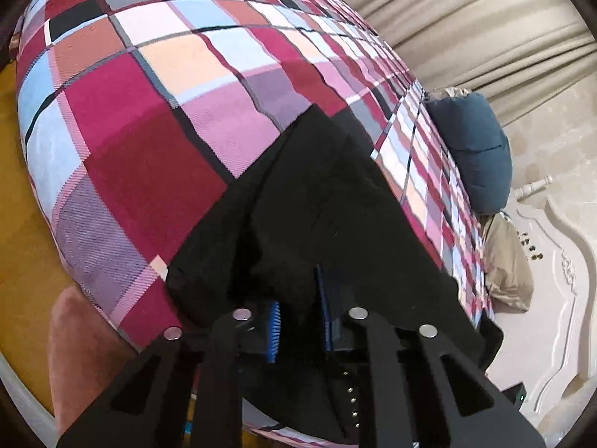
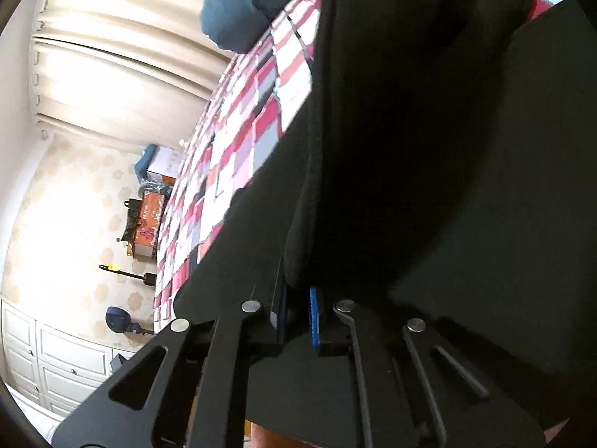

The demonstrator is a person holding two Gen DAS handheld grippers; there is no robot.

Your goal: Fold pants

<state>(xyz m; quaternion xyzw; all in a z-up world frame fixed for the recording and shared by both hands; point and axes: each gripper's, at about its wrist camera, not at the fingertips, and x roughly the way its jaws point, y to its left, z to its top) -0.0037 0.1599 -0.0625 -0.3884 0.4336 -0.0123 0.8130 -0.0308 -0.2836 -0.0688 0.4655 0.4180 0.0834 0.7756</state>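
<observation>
- No legible writing is showing in either view; the orange box (image 2: 148, 220) and the white box (image 2: 166, 160) on the floor beside the bed carry print too blurred to read.
- One pair of black pants (image 1: 321, 205) is lying on the plaid bedspread (image 1: 149, 119) and rising into both grippers.
- The left gripper (image 1: 298, 317) is gripping the pants: black cloth is filling the gap between its blue pads, jaws clamped on it.
- The right gripper (image 2: 296, 317) is likewise clamped on the pants (image 2: 429, 149), a fold of cloth running down between its jaws.
- Only the left view is showing the white carved headboard (image 1: 559, 280), one tan pillow (image 1: 507, 261) and a broad stretch of bedspread.
- Only the right view is showing the white cabinets (image 2: 48, 366), the patterned floor and the boxes.
- Both views are showing one blue pillow (image 1: 474, 149) and the beige curtains (image 1: 485, 18).
</observation>
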